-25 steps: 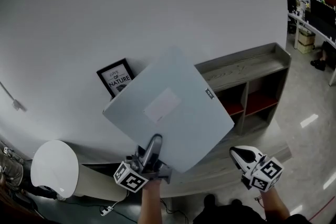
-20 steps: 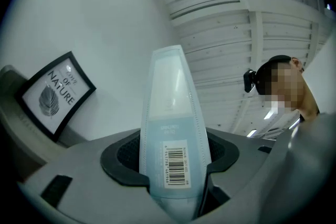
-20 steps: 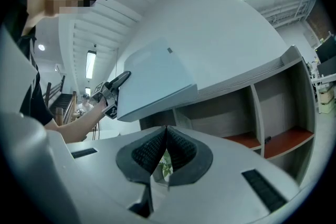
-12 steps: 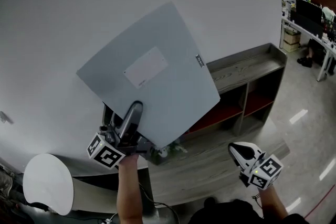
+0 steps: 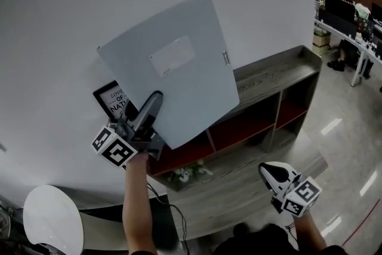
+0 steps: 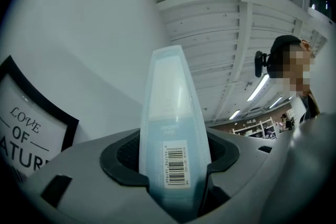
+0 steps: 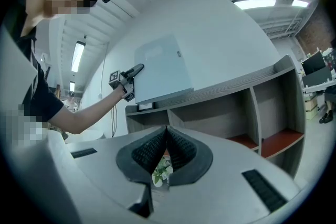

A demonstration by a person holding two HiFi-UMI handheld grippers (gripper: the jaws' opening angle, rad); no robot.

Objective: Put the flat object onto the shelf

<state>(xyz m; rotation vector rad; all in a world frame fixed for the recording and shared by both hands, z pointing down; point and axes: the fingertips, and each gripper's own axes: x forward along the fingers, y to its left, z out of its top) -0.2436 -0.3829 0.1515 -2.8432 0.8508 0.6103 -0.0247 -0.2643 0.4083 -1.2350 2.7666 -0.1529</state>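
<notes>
Left claw (image 5: 154, 101) grips the flat binder (image 5: 179, 74) by its lower edge; right claw (image 5: 267, 170) closed.

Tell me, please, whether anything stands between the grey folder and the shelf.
Only the framed print, standing at the left end of the shelf top, just beneath the folder that the left gripper holds. The top to its right looks bare.
</notes>
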